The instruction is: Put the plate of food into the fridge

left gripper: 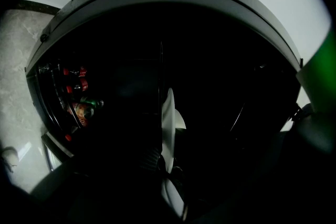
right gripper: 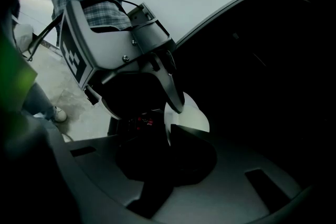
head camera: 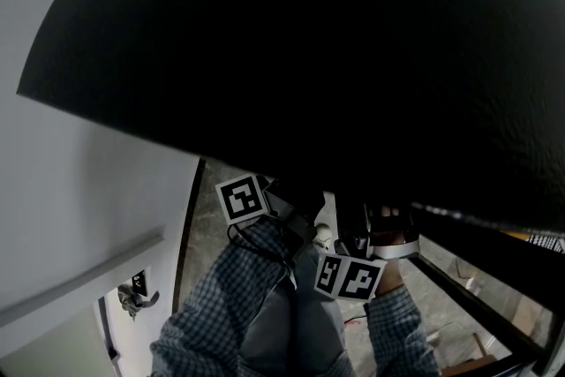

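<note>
Head view is mostly the dark fridge (head camera: pixel 353 57) looming over you. The white plate (left gripper: pixel 168 123) sits edge-on facing its unlit inside, clamped in your left tool (left gripper: pixel 164 162). Your right tool (right gripper: pixel 176 136) looks closed on the rim. Bottles (left gripper: pixel 79 97) fill a door shelf.

i can't read any text from here. the marker cubes (head camera: pixel 241 198) carry only black-and-white square patterns, and the labels on the bottles (left gripper: pixel 79 107) in the fridge (left gripper: pixel 210 60) are too dark and small.
</note>
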Motion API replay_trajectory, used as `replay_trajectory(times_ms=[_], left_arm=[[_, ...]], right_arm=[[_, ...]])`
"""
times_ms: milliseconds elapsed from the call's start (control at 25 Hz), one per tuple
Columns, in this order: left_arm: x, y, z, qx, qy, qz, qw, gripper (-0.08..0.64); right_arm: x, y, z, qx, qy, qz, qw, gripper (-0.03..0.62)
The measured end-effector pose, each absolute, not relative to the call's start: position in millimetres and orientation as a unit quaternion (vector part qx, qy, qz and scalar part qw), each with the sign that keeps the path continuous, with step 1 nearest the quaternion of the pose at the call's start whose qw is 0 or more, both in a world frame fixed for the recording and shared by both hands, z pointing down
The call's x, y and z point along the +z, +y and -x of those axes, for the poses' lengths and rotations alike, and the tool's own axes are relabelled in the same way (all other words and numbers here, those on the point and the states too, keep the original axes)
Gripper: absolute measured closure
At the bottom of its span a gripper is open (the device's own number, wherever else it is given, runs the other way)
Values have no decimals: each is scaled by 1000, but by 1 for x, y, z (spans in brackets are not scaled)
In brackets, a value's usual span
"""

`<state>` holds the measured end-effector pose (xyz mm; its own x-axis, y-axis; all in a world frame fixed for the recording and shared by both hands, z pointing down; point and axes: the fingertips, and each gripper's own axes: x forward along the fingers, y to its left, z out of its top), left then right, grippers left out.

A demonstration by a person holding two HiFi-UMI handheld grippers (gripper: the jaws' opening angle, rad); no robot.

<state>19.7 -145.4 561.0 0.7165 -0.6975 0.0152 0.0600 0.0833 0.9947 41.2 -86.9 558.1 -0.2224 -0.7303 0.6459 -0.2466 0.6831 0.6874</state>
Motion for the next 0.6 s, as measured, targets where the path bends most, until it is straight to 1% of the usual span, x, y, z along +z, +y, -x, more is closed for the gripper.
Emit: replay_trajectory(times_ms=[320, 600], left_arm=[[554, -145, -26, -246, -245, -649, 677, 508], [556, -137, -18, -212, -257, -663, 671, 498]], right_arm=[[558, -91, -44, -212, -746, -345, 528, 552], [560, -103, -40, -203, -746, -357, 525, 552]])
